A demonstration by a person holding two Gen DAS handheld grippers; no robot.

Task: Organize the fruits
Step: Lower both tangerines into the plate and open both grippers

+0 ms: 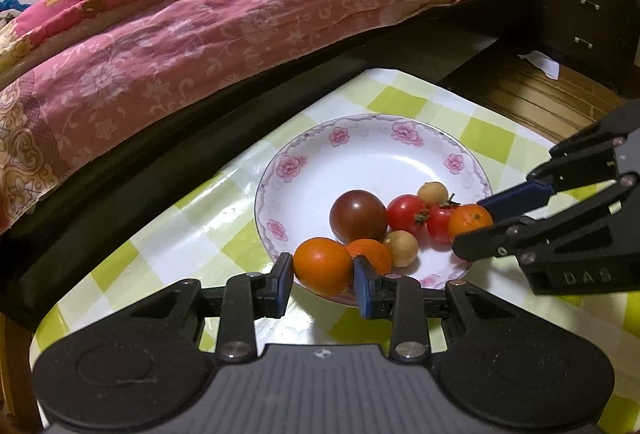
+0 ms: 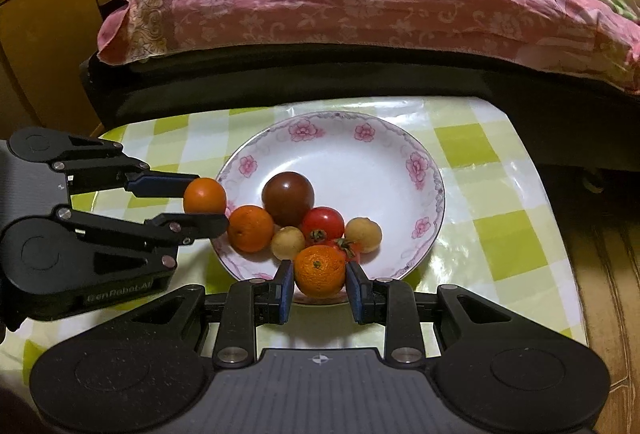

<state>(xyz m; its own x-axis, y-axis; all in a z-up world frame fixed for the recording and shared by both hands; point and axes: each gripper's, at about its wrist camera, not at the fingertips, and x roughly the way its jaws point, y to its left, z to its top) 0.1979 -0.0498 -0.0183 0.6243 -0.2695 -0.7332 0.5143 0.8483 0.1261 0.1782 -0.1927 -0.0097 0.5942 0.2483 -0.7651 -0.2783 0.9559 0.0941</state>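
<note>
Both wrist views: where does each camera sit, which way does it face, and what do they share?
Left wrist: on the left gripper, facing the bed across the plate; own fingers clamp an orange, right gripper entering from the right.
Right wrist: on the right gripper, facing the bed; own fingers clamp another orange, left gripper at left.
Shared: plate, dark tomato, both grippers, checked tablecloth.

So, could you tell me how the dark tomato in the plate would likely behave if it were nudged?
The dark tomato looks round and glossy, so it would probably roll and feel slippery. The orange and red tomato touching it would likely shift too.
</note>
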